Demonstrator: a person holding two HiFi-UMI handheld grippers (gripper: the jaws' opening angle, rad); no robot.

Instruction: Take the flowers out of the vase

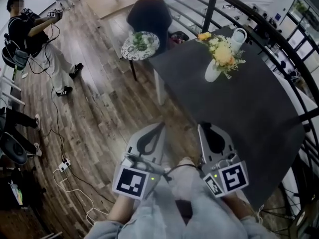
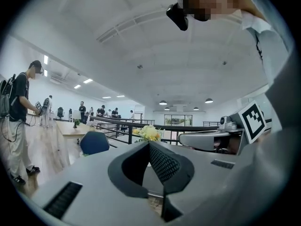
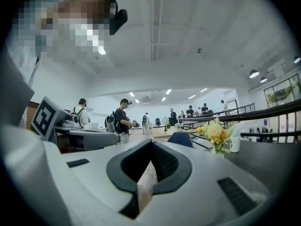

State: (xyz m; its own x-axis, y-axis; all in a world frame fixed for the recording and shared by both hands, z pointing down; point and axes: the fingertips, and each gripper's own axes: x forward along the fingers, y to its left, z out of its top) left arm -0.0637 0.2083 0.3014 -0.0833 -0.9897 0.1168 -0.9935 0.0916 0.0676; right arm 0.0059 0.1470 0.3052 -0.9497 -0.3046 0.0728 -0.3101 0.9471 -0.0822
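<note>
A bunch of yellow and white flowers (image 1: 224, 54) stands in a white vase (image 1: 211, 72) on the far part of a dark table (image 1: 239, 108). Both grippers are held side by side near the table's near corner, well short of the vase. My left gripper (image 1: 160, 125) is shut with nothing in it, and it hovers over the wood floor. My right gripper (image 1: 201, 126) is also shut and empty, over the table's edge. The flowers (image 2: 149, 133) show small and far beyond the left gripper (image 2: 149, 143). From the right gripper (image 3: 151, 143) the flowers (image 3: 217, 133) lie ahead to the right.
A white cup (image 1: 238, 39) stands behind the vase. A dark blue chair (image 1: 149, 16) and a round patterned side table (image 1: 140, 45) sit past the table's far corner. A black railing (image 1: 279, 39) runs along the right. A person (image 1: 30, 34) stands far left; cables (image 1: 75, 188) lie on the floor.
</note>
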